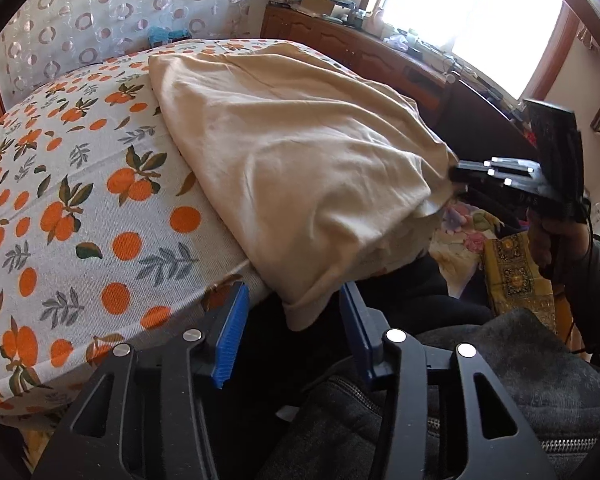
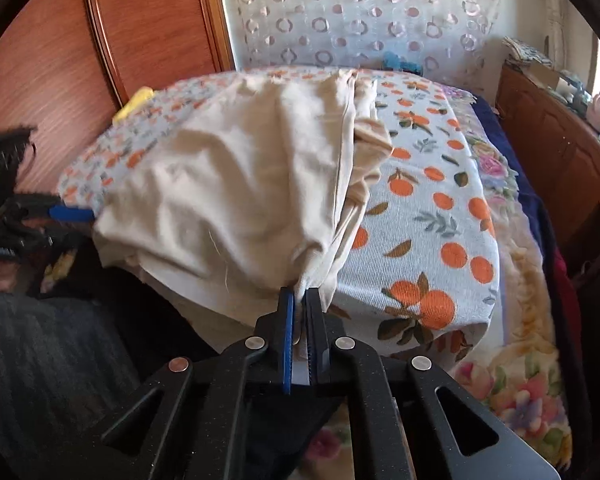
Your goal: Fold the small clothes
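Garment on the cloth-covered table, overhanging its near edge, sideboard behind, window above it.

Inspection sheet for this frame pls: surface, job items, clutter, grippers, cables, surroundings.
Surface: bed under an orange-print cover, with a floral blanket at its side.
Job's things: cream garment, rumpled, hanging over the near edge of the bed.
Clutter: yellow item at the far corner of the bed, blue item behind the bed.
Grippers: right gripper shut on a garment corner; left gripper open, a garment corner between its pads, not pinched.
Cables: black cord hanging below the right gripper's handle.
Surroundings: circle-pattern curtain, wooden cabinet with a crowded top, bright window.
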A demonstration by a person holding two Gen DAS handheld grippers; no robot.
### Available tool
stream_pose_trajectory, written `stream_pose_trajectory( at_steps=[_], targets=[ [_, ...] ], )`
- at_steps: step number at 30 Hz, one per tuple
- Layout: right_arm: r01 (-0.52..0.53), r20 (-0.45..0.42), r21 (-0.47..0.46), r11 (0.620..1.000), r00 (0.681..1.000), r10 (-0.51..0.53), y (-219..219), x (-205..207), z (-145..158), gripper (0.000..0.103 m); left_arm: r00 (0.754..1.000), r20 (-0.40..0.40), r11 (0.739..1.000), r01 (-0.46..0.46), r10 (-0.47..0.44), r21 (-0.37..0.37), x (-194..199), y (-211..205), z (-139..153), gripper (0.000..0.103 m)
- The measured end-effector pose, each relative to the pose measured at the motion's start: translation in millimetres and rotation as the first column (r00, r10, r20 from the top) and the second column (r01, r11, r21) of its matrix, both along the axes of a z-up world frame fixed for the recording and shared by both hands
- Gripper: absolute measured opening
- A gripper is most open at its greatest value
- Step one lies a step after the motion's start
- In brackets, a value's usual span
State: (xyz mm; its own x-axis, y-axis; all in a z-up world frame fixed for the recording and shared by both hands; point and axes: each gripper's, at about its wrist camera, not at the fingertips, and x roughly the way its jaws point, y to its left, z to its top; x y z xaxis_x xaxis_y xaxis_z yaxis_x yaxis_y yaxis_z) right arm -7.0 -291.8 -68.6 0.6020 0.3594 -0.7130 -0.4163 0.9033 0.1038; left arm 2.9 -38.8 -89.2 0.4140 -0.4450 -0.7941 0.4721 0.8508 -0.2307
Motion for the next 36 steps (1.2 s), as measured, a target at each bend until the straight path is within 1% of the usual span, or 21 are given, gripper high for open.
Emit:
stream_pose_trajectory(
  at_steps=[3, 5, 8, 10, 12, 13, 14, 17, 20, 23, 24, 26, 29, 33, 36],
  targets=[
    [0.014, 0.042, 0.072, 0.997, 0.999, -0.017, -9.8, -3.3, 15.2, 0.005, 1.000, -0.022, 1.000, 0.020, -0.020, 0.011, -1.4, -5.1, -5.0, 0.049],
    [0.021, 0.063, 0.077, 0.997, 0.998, -0.026, -13.6, -4.5, 20.5, 0.005, 0.999, -0.030, 0.999, 0.037, -0.037, 0.021, -0.5, -9.9, -8.2, 0.049],
    [0.027, 0.070, 0.078, 0.997, 0.997, -0.033, -14.7, -3.7, 22.0, 0.005, 0.998, -0.038, 0.997, 0.061, -0.059, 0.051, 1.4, -19.1, -15.2, 0.049],
    [0.027, 0.073, 0.076, 0.997, 0.997, -0.032, -16.1, -3.4, 20.7, 0.005, 0.997, -0.042, 0.995, 0.073, -0.071, 0.062, 2.3, -23.0, -19.0, 0.037],
    [0.028, 0.076, 0.074, 0.997, 0.997, -0.033, -17.3, -6.3, 19.8, 0.005, 0.996, -0.041, 0.994, 0.078, -0.075, 0.071, 1.2, -23.8, -21.0, 0.013],
    [0.027, 0.077, 0.075, 0.997, 0.996, -0.033, -17.8, -7.3, 20.0, 0.005, 0.996, -0.038, 0.994, 0.080, -0.078, 0.076, 0.6, -23.1, -20.5, 0.007],
    [0.027, 0.080, 0.075, 0.997, 0.996, -0.033, -17.8, -11.5, 21.0, 0.005, 0.996, -0.027, 0.994, 0.082, -0.081, 0.073, -1.5, -21.2, -17.6, 0.005],
    [0.023, 0.088, 0.074, 0.997, 0.996, -0.030, -19.0, -12.7, 28.3, 0.005, 0.996, 0.002, 0.996, 0.089, -0.089, 0.032, -7.9, -11.6, 0.2, 0.004],
    [0.005, 0.107, 0.084, 0.996, 0.994, -0.014, -20.0, -16.0, 38.3, 0.005, 0.995, 0.050, 0.997, 0.082, -0.081, -0.013, -13.5, 2.4, 29.3, 0.003],
    [-0.012, 0.133, 0.121, 0.993, 0.991, -0.005, -24.0, -19.8, 51.7, 0.005, 0.993, 0.101, 0.996, 0.071, -0.066, -0.053, -10.7, 13.3, 57.9, 0.003],
    [-0.015, 0.145, 0.134, 0.991, 0.989, -0.004, -24.9, -20.2, 56.7, 0.005, 0.991, 0.126, 0.996, 0.059, -0.051, -0.064, -5.8, 17.3, 68.8, 0.003],
    [-0.023, 0.173, 0.146, 0.989, 0.985, -0.002, -25.2, -17.1, 68.5, 0.005, 0.985, 0.166, 0.997, 0.047, -0.037, -0.060, 7.0, 18.7, 82.4, 0.003],
    [-0.026, 0.225, 0.135, 0.991, 0.974, -0.005, -23.8, -1.9, 85.4, 0.004, 0.978, 0.211, 0.998, 0.017, -0.004, -0.064, 39.2, 27.1, 99.9, 0.003],
    [-0.025, 0.266, 0.134, 0.991, 0.964, -0.011, -18.4, 39.4, 106.1, 0.004, 0.966, 0.252, 0.996, -0.037, 0.055, -0.078, 95.3, 35.1, 115.2, 0.003],
    [-0.023, 0.281, 0.102, 0.994, 0.960, -0.006, -6.3, 79.0, 115.3, 0.004, 0.961, 0.260, 0.994, -0.076, 0.093, -0.078, 141.3, 39.8, 118.2, 0.003]
  ],
)
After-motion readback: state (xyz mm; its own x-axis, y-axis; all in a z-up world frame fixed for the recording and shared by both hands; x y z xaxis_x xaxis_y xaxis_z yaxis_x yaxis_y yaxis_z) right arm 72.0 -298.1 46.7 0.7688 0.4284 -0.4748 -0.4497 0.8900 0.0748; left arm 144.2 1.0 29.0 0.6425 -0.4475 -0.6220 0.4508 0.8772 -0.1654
